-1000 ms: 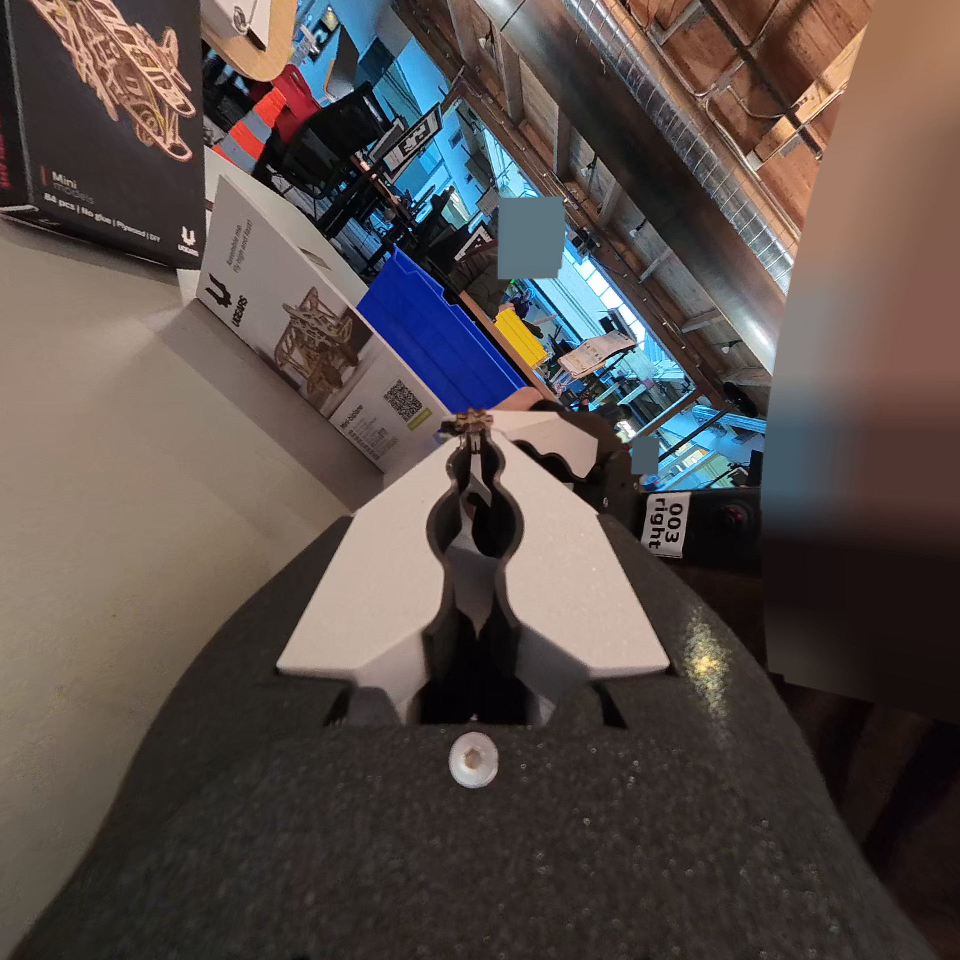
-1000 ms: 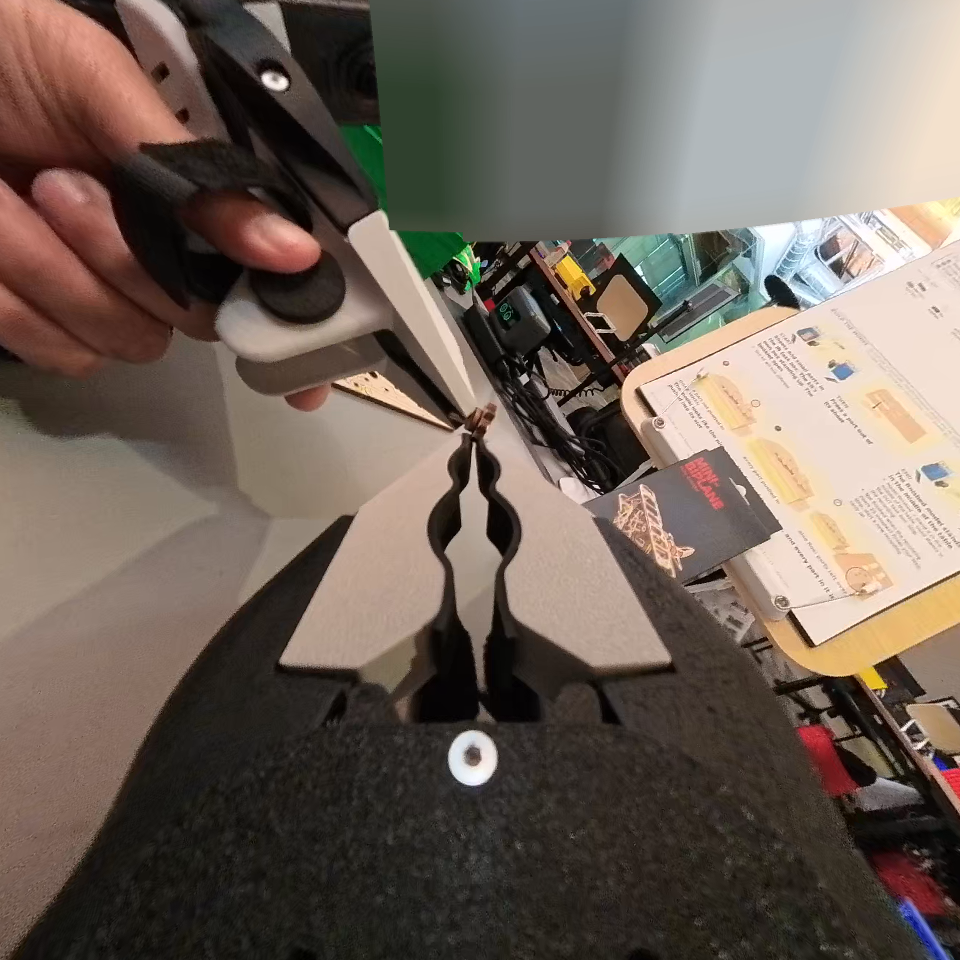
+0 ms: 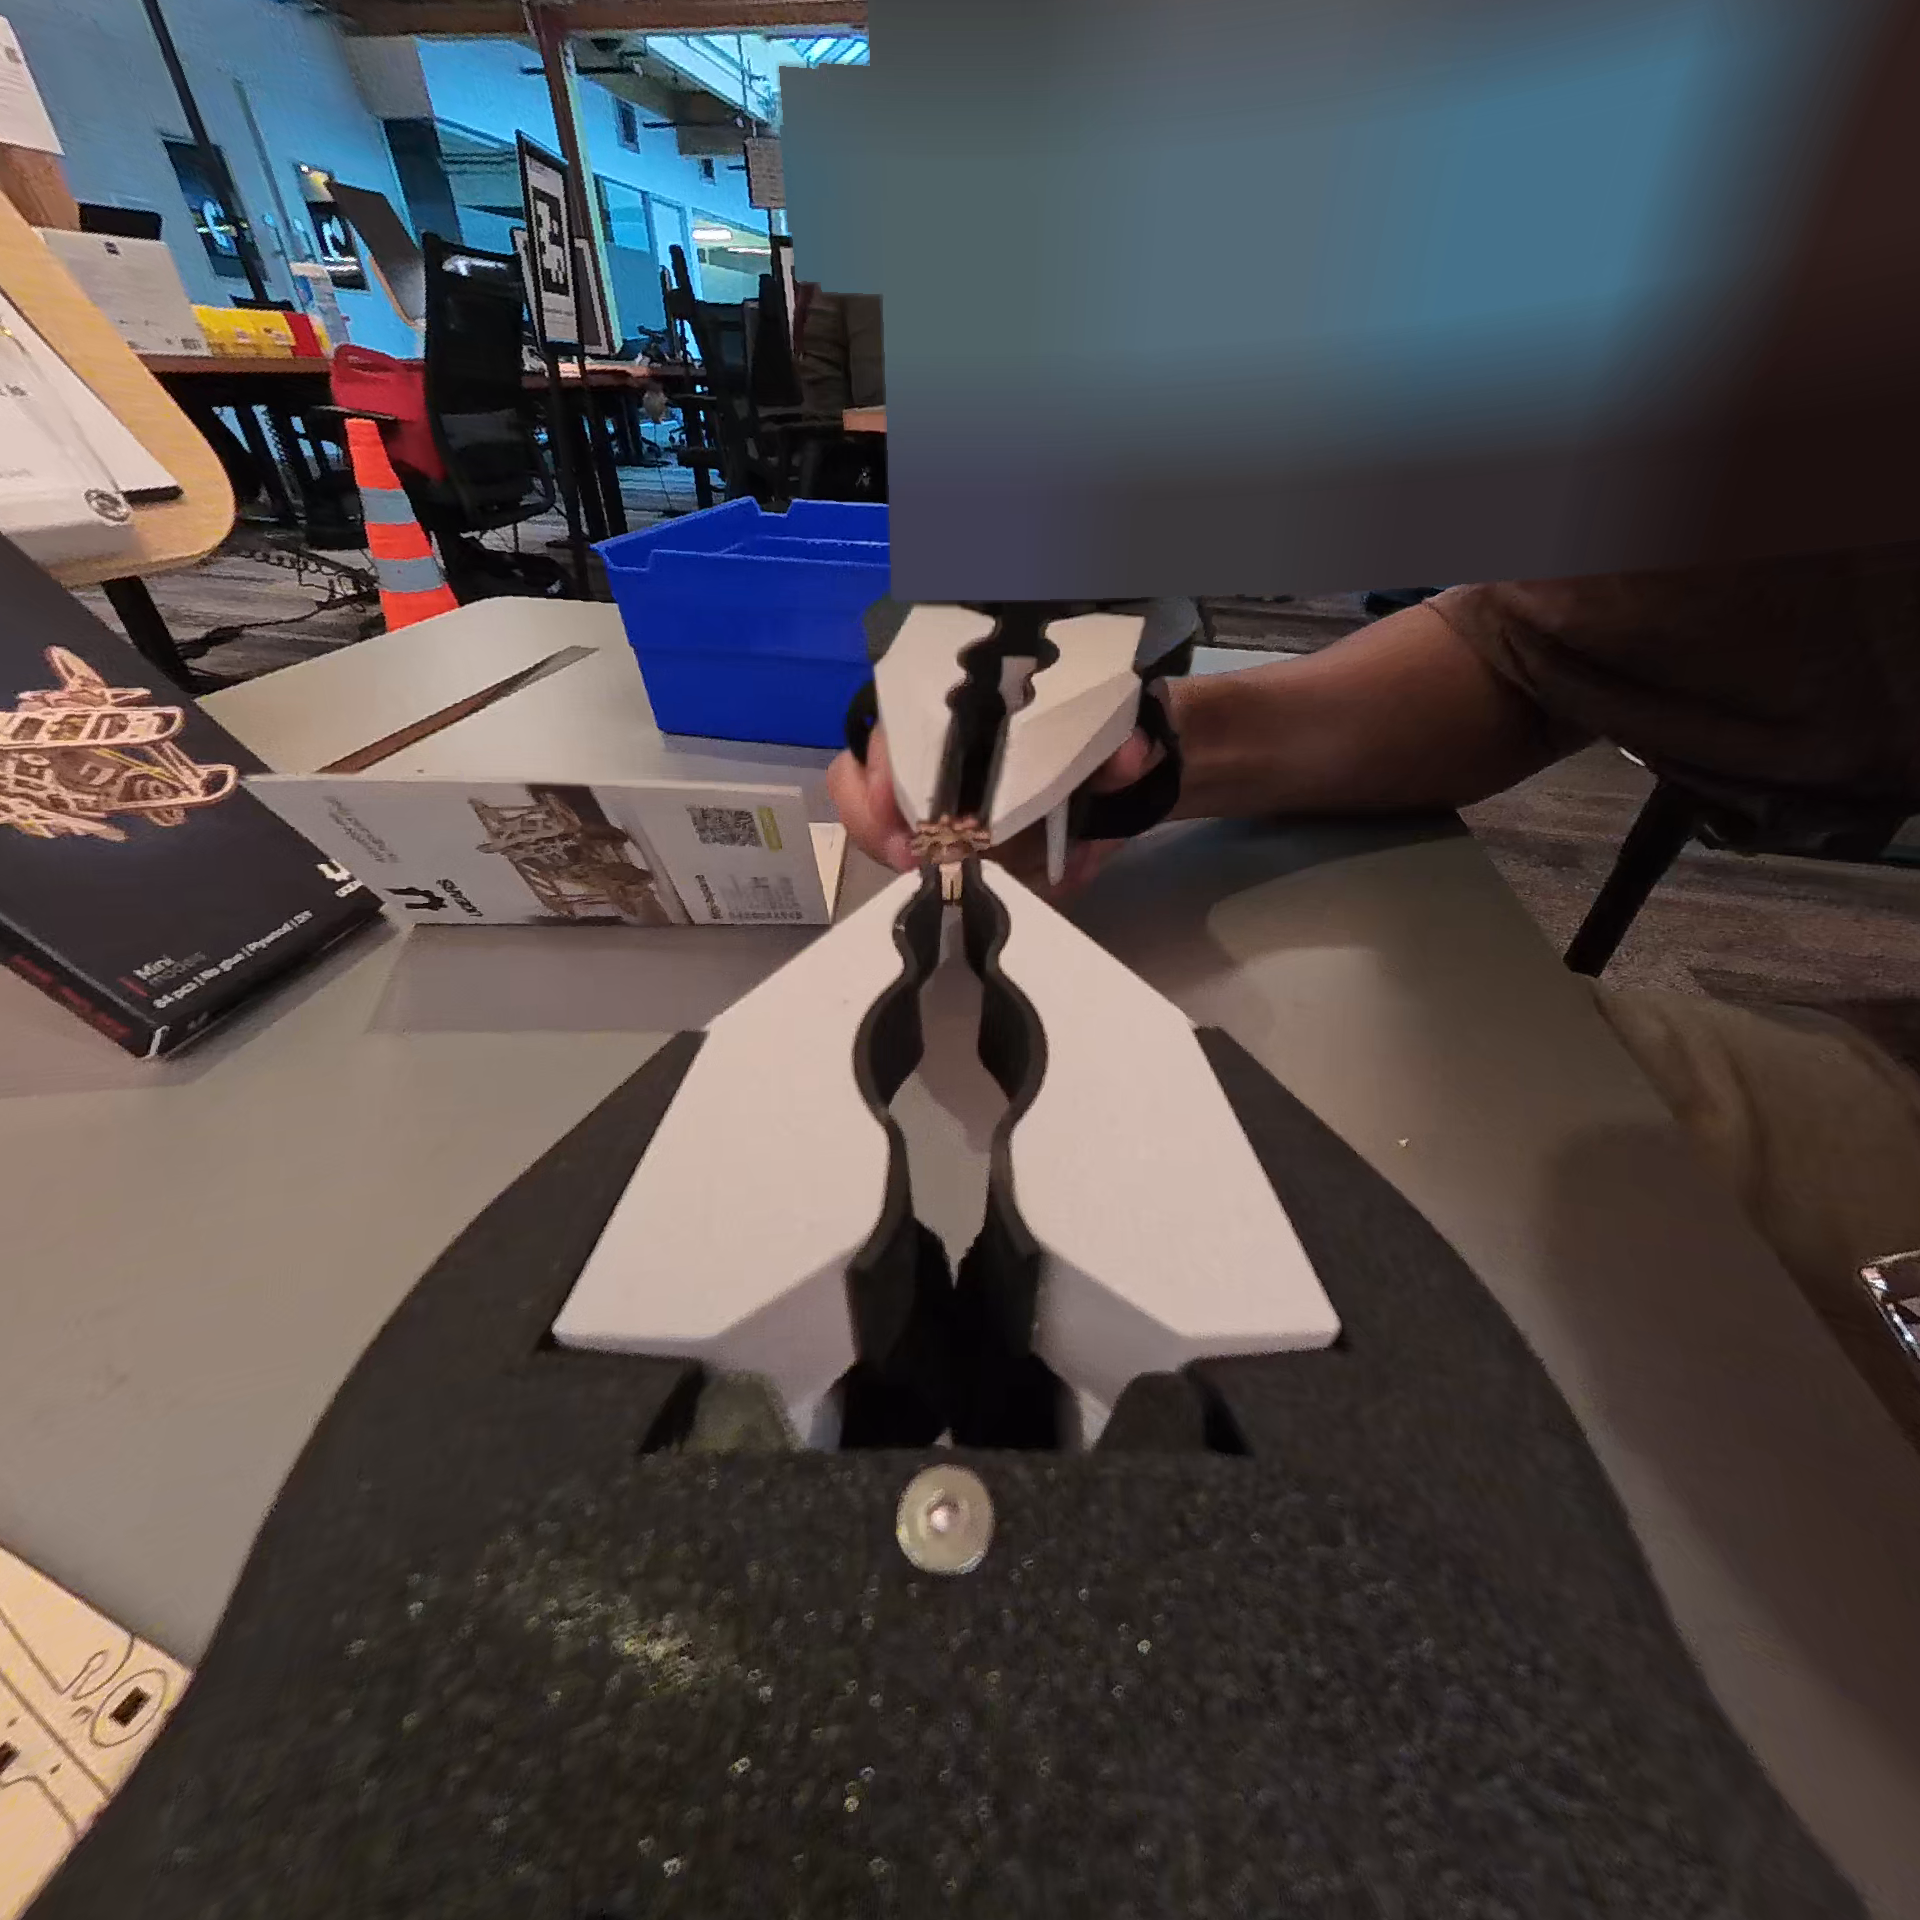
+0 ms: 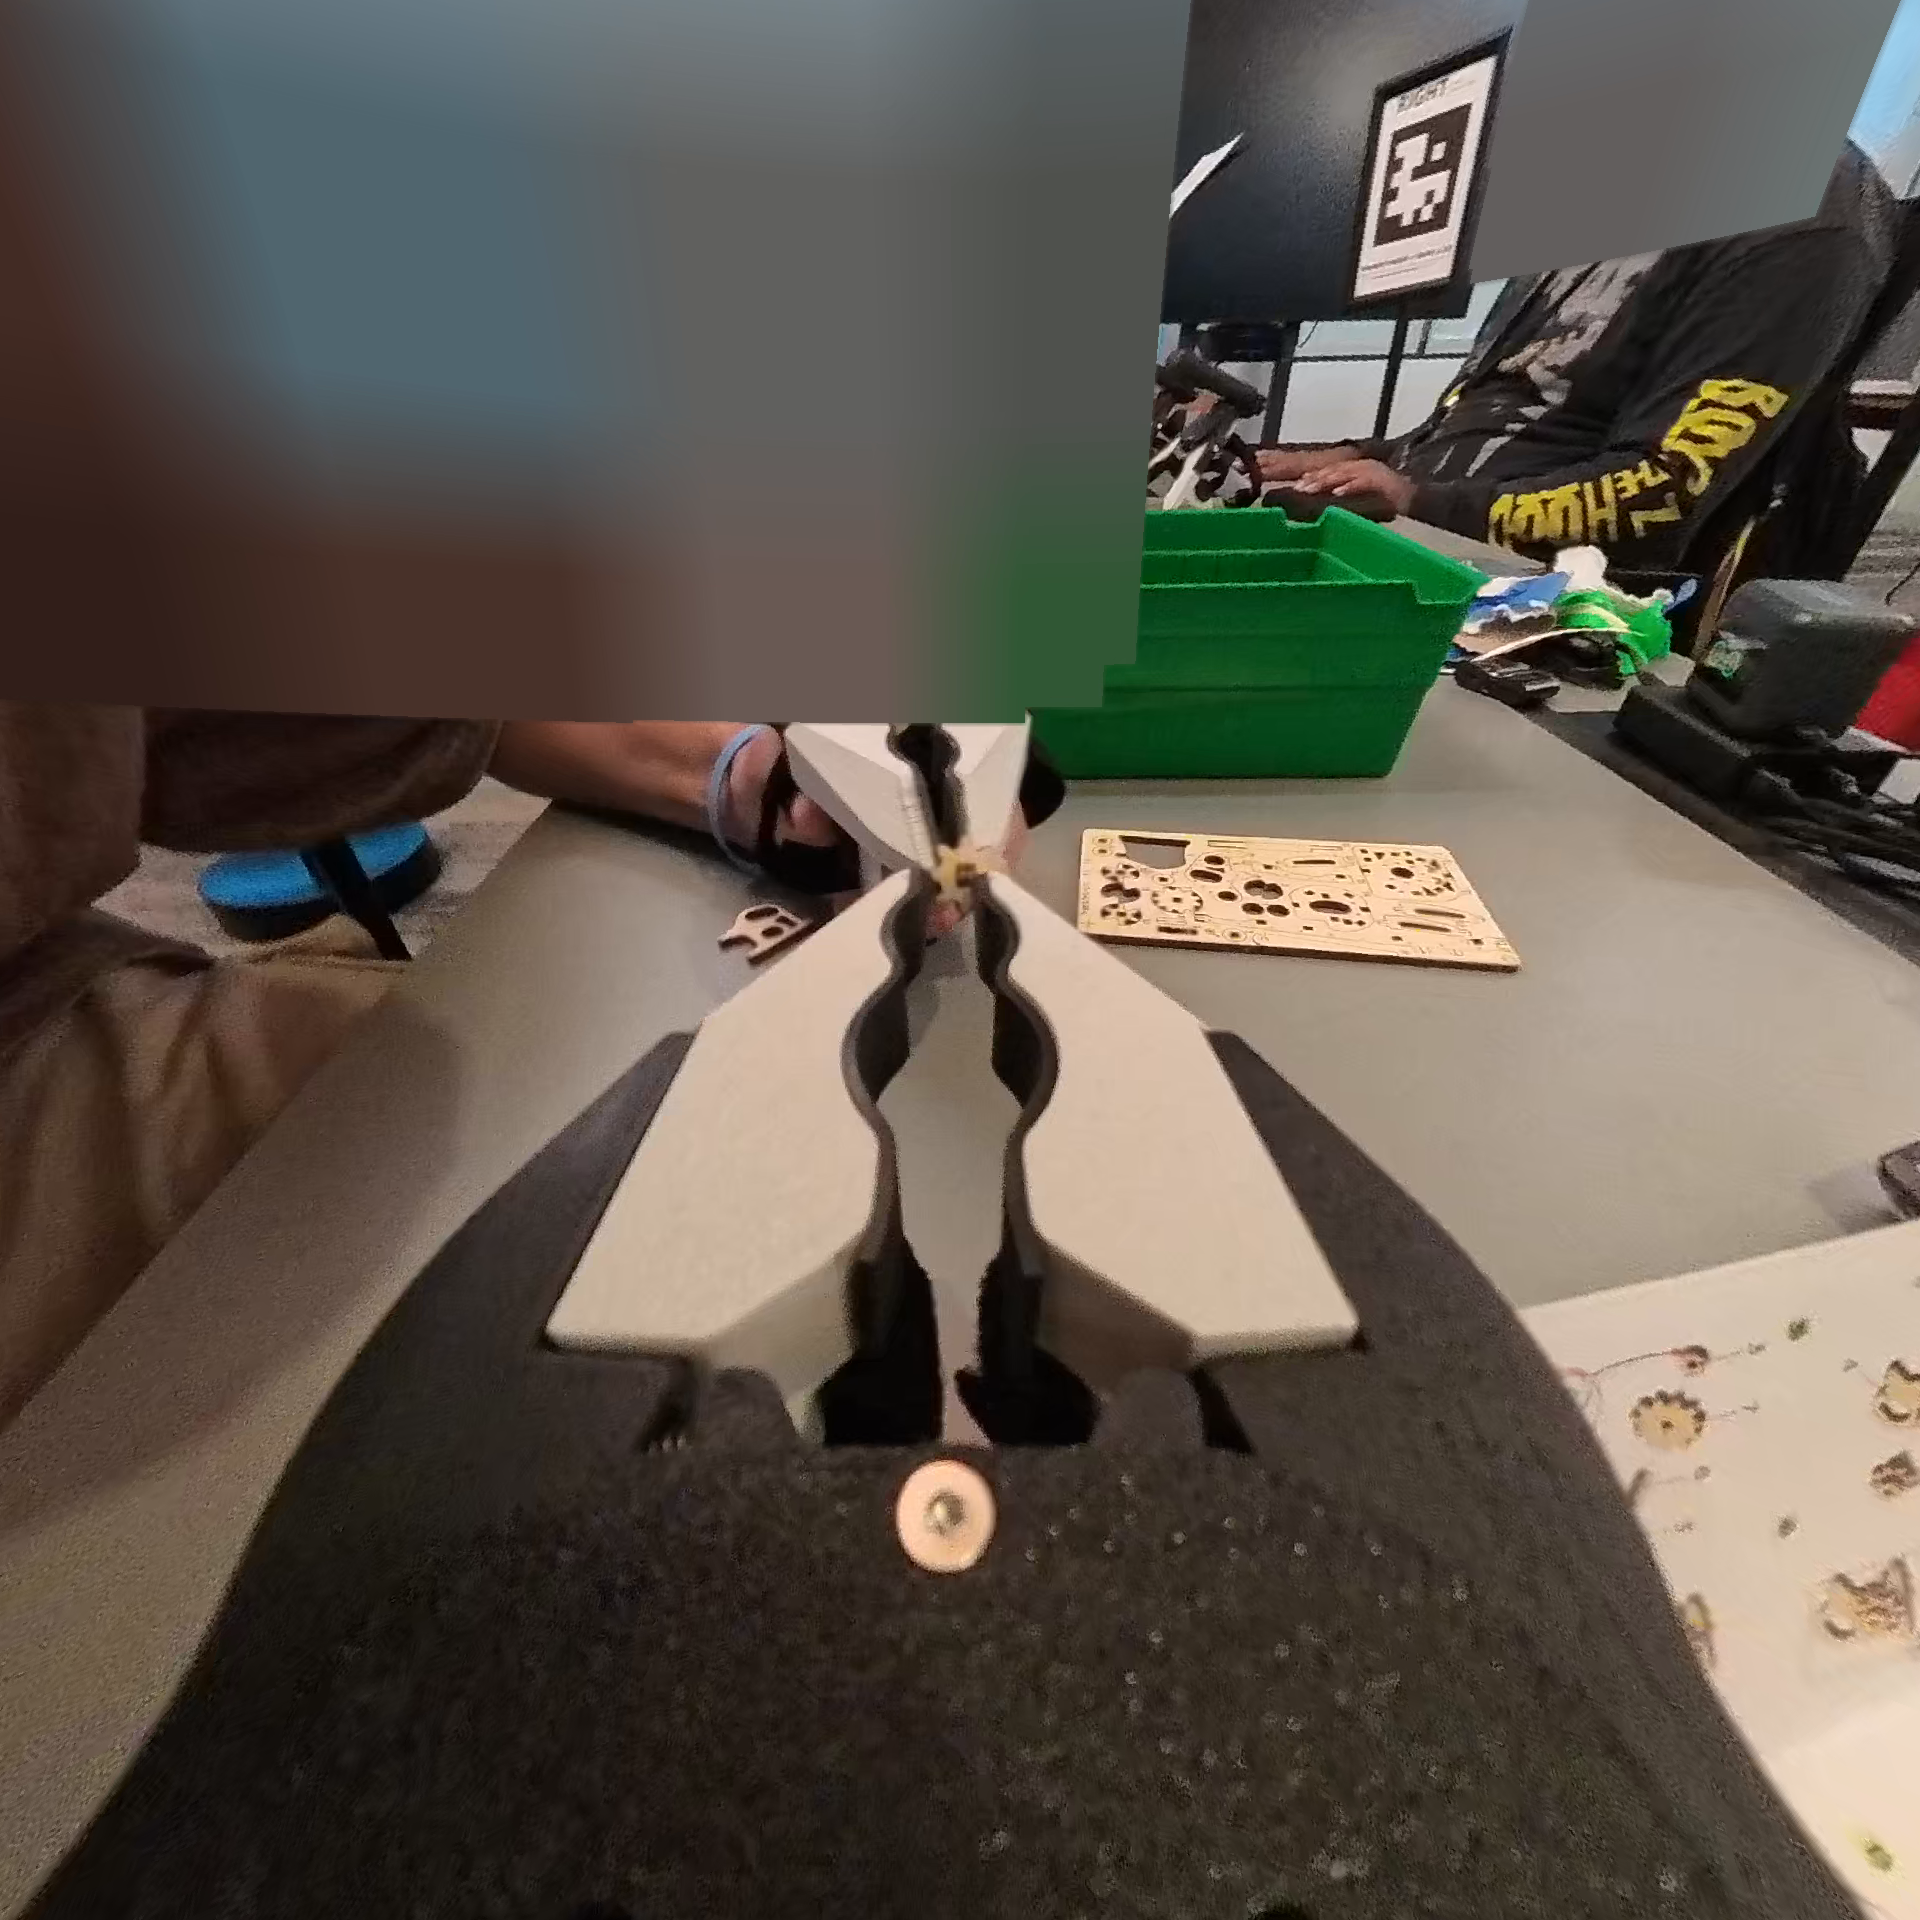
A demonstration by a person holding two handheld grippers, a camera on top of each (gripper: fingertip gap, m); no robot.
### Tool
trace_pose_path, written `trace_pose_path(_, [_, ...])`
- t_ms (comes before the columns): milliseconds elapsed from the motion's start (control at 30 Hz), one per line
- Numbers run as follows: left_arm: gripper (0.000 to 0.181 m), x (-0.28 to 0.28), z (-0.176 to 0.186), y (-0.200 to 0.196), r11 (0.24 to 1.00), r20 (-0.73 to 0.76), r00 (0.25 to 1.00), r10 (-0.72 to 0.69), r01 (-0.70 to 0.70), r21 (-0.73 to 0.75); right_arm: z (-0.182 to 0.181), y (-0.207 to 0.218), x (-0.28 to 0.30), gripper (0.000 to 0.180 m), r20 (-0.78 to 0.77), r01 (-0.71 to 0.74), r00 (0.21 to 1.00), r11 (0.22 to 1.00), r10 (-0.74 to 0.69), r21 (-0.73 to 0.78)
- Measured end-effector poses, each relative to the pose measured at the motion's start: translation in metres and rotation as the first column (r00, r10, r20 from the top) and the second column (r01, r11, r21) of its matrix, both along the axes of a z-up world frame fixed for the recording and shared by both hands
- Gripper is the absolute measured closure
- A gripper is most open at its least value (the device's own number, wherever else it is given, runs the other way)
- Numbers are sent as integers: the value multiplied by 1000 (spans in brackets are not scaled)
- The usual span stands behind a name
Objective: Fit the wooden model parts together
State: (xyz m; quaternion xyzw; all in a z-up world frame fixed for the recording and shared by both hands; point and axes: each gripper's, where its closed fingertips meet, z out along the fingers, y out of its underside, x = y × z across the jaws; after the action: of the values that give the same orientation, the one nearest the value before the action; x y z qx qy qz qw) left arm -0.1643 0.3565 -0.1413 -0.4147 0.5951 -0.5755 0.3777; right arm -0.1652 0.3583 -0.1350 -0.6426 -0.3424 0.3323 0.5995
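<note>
We meet tip to tip above the grey table (image 3: 260, 1195).
Our left gripper (image 3: 948, 885) pinches 1 small wooden part (image 3: 949, 883); our right gripper (image 4: 951, 871) pinches a toothed wooden piece (image 3: 948, 834), the 2 touching.

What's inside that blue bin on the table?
The left wrist view shows only the blue bin's rim and the top of a stepped or nested inner wall. Nothing shows above the rim. Its floor is hidden by the front wall, its right part by a blurred patch.
</note>
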Motion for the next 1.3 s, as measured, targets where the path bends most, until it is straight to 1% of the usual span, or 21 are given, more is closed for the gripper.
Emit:
trace_pose_path(100, [180,0,0,-1,1000,-3,1000,-7,7,-2,-4,1,0,171,55,17,998,1000,-18,24])
trace_pose_path(267, [180,-1,-1,-4,999,-9,999,-32,32,-4,-4,-2,-2,171,73,-2,997,999,-1,33])
trace_pose_path(333, [180,-2,-2,-6,999,-12,999,-50,50,-8,-4,-4,-2,171,64,-27,998,1000,26,14])
trace_pose_path(367, [179,-2,-2,-6,998,-17,998,-57,57,-9,-5,-4,-1,172,67,-32,997,999,31,12])
trace_pose_path(433, [180,-2,-3,-8,998,-26,997,-69,69,-8,-2,-6,-1,179,52,-39,998,999,38,21])
trace_pose_path(533, [180,-2,-6,-12,997,-35,996,-78,78,19,-3,-8,-2,180,70,-48,996,999,47,19])
trace_pose_path(700, [180,-2,-7,-12,996,-42,995,-86,87,14,-8,-8,1,173,113,-53,992,999,53,-2])
trace_pose_path(833, [180,-2,-9,-15,995,-49,994,-96,97,25,-9,-12,-2,179,123,-81,989,997,80,-1])
trace_pose_path(1033, [180,-2,-13,-20,991,-77,989,-124,127,44,-15,-18,-1,175,121,-130,983,990,136,-59])
trace_pose_path(1100, [180,-1,-14,-21,990,-82,989,-126,131,47,-16,-19,-1,171,128,-145,980,986,154,-76])
trace_pose_path(1300, [180,-1,-17,-22,989,-91,988,-122,128,67,-18,-19,-1,172,154,-137,978,989,144,-56])
